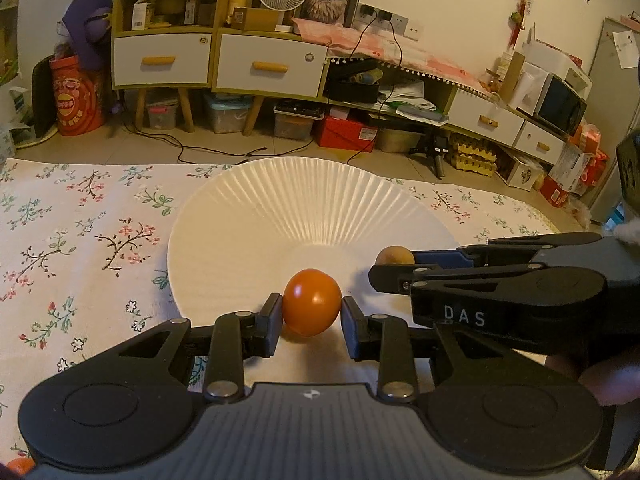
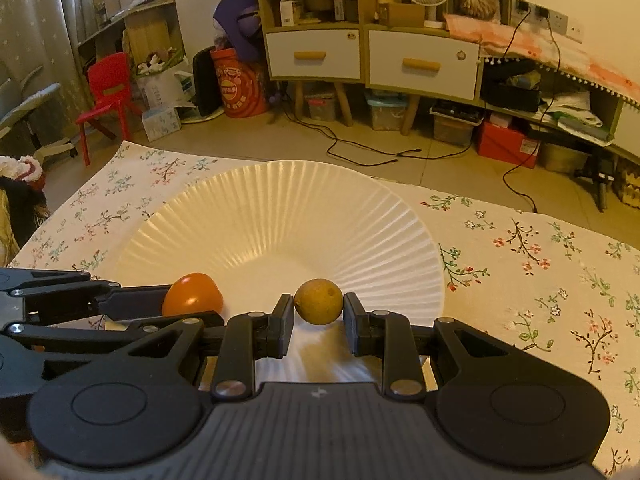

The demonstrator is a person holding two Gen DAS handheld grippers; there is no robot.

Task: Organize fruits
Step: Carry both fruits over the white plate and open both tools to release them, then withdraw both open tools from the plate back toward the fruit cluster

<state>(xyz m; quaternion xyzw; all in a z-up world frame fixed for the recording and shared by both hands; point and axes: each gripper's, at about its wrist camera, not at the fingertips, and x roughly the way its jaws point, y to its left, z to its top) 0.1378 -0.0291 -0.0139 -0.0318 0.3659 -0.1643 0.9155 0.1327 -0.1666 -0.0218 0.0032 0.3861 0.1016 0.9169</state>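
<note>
My left gripper [image 1: 312, 312] is shut on an orange tomato [image 1: 312, 304] and holds it over the near rim of a white ribbed plate [image 1: 304, 204]. My right gripper [image 2: 319, 312] is shut on a small yellow-brown round fruit [image 2: 319, 301] over the same plate [image 2: 280, 216]. The two grippers are side by side, left beside right. In the left wrist view the right gripper [image 1: 394, 266] comes in from the right, with the small fruit [image 1: 394, 257] at its tip. In the right wrist view the tomato [image 2: 192, 295] and the left gripper [image 2: 168, 300] are at the left.
The plate sits on a floral tablecloth [image 2: 540, 264]. Another orange fruit [image 1: 18, 466] peeks in at the bottom left corner of the left wrist view. Beyond the table lie the floor, cables, shelves with drawers [image 2: 424, 64] and a red chair [image 2: 106, 92].
</note>
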